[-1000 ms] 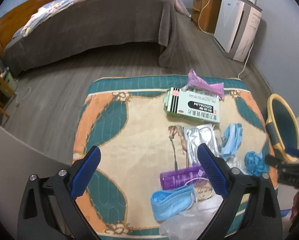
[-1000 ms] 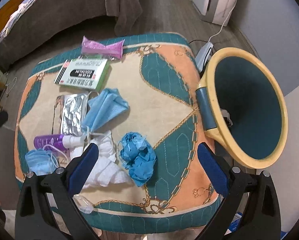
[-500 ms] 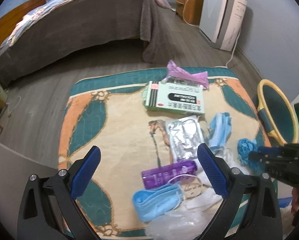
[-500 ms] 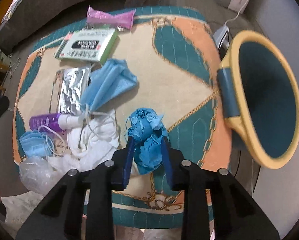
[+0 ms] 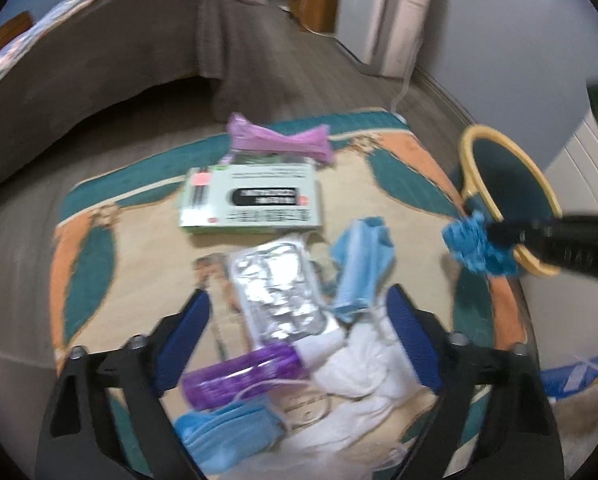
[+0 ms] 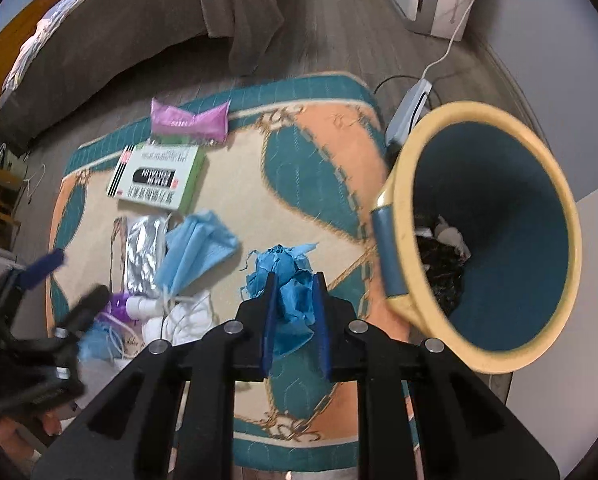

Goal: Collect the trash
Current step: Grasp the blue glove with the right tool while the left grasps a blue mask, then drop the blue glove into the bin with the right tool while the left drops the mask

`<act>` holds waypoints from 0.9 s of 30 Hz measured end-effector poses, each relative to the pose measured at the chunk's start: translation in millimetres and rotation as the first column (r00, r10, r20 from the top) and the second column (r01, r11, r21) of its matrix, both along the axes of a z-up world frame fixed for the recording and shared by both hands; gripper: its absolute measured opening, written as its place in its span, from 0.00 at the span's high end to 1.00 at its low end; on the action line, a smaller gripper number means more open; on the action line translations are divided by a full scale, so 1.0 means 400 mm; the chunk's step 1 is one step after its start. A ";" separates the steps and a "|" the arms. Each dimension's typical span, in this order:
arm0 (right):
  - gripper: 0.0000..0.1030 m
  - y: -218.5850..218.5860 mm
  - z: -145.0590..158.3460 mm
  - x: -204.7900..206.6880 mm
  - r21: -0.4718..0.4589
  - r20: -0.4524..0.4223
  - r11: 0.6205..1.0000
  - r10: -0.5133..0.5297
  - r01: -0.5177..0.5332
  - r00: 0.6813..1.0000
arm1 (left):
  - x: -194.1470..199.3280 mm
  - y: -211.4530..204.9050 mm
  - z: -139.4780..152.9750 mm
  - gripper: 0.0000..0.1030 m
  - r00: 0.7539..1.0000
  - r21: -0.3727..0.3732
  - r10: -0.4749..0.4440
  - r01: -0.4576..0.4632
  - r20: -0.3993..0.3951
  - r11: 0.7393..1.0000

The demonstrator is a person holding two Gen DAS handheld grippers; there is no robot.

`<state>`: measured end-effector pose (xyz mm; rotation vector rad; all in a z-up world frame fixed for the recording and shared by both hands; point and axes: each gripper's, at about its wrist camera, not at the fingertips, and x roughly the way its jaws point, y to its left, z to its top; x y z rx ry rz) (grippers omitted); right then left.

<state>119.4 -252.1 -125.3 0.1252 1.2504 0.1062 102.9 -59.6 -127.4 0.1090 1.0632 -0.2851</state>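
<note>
My right gripper (image 6: 293, 286) is shut on a crumpled blue paper wad (image 6: 287, 276) and holds it above the rug, left of the yellow-rimmed bin (image 6: 555, 208). In the left wrist view the wad (image 5: 473, 246) hangs at the bin's rim (image 5: 469, 148). My left gripper (image 5: 299, 320) is open over the silver foil pack (image 5: 279, 288) and purple bottle (image 5: 239, 376). A blue face mask (image 5: 363, 264), white tissue (image 5: 363, 372), a green-white medicine box (image 5: 251, 200) and a pink wrapper (image 5: 279, 140) lie on the rug.
The patterned rug (image 6: 299, 168) lies on a wood floor. A bed with a grey cover (image 5: 99, 68) stands behind. A white appliance (image 5: 395, 12) and power strip (image 6: 409, 110) sit near the wall. Another blue mask (image 5: 227, 436) lies at the rug's near edge.
My right gripper closed on the blue paper wad and lifted it toward the bin. My left gripper moved forward and right over the foil pack and bottle.
</note>
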 end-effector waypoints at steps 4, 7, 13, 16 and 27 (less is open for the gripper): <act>0.84 -0.018 0.021 0.019 -0.007 0.029 1.000 0.000 0.001 1.000 | 0.024 -0.052 -0.043 0.30 0.997 0.018 -0.062 0.063 -0.042 0.998; 0.84 -0.037 0.022 0.030 0.010 0.027 1.000 -0.016 0.015 1.000 | 0.043 -0.079 -0.070 0.35 0.995 0.031 -0.078 0.080 -0.065 0.996; 0.84 -0.047 0.018 0.043 0.007 0.021 1.000 -0.008 0.008 1.000 | 0.075 -0.121 -0.115 0.71 0.984 0.031 -0.124 0.129 -0.127 0.991; 0.84 -0.047 0.015 0.044 0.016 0.015 1.000 -0.001 0.000 1.000 | 0.076 -0.127 -0.126 0.91 0.980 0.027 -0.144 0.149 -0.138 0.989; 0.84 -0.049 0.049 0.049 0.037 0.053 0.999 -0.002 0.000 0.999 | 0.041 -0.085 0.031 0.92 0.991 0.007 -0.129 0.129 0.034 0.992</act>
